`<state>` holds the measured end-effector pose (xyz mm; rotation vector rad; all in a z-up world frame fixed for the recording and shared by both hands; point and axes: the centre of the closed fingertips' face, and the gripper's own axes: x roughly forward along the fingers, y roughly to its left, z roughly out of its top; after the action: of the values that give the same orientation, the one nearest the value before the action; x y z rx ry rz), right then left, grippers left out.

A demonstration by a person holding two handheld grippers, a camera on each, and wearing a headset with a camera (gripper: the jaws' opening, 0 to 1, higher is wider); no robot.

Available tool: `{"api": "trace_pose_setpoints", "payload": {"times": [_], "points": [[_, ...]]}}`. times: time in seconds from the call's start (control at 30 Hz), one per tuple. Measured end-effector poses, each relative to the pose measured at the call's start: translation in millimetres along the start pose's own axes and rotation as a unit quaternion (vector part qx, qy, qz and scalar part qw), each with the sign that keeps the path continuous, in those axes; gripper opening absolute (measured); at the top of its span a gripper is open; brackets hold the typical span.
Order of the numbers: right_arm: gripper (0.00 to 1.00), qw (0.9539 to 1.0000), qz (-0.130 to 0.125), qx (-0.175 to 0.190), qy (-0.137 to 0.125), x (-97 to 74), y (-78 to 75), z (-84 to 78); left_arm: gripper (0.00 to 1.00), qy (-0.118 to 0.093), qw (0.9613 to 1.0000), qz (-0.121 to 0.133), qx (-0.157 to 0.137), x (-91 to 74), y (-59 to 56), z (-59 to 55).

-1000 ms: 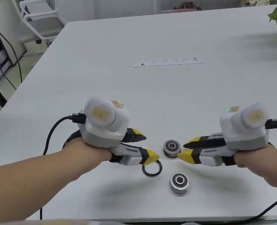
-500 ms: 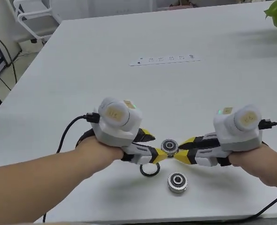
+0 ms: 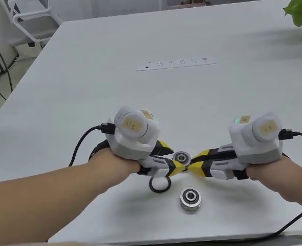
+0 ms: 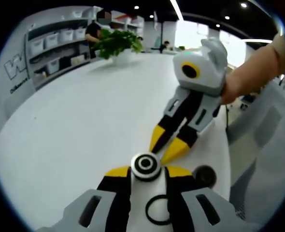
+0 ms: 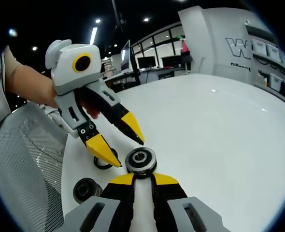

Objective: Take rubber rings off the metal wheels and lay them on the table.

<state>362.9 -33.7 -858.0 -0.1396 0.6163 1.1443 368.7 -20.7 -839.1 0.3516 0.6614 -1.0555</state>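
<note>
We see a broad white table (image 3: pixel 89 77) with a power strip (image 3: pixel 176 63) lying far across it. The left gripper (image 3: pixel 169 159) and the right gripper (image 3: pixel 196 161) face each other tip to tip near the front edge. Between their yellow tips sits one metal wheel (image 3: pixel 181 158), dark around its rim. The left jaws stand wide apart, their tips just short of that wheel. The right jaws are only narrowly parted at its rim, and we cannot tell whether they pinch it. A second wheel (image 3: pixel 191 198) lies flat nearer us. A loose rubber ring (image 3: pixel 160 184) lies on the table under the left jaws.
</note>
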Motion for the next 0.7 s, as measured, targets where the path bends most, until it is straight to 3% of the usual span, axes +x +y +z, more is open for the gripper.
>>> {"api": "trace_pose_setpoints", "payload": {"times": [0.43,0.7], "points": [[0.09,1.0,0.001,-0.002,-0.001,0.3,-1.1,-0.2,0.2,0.002,0.9998,-0.002,0.021,8.3,-0.6,3.8],[0.08,1.0,0.002,-0.003,-0.001,0.6,-1.8,-0.4,0.18,-0.002,0.9999,-0.002,0.017,9.8,0.2,5.1]]}}
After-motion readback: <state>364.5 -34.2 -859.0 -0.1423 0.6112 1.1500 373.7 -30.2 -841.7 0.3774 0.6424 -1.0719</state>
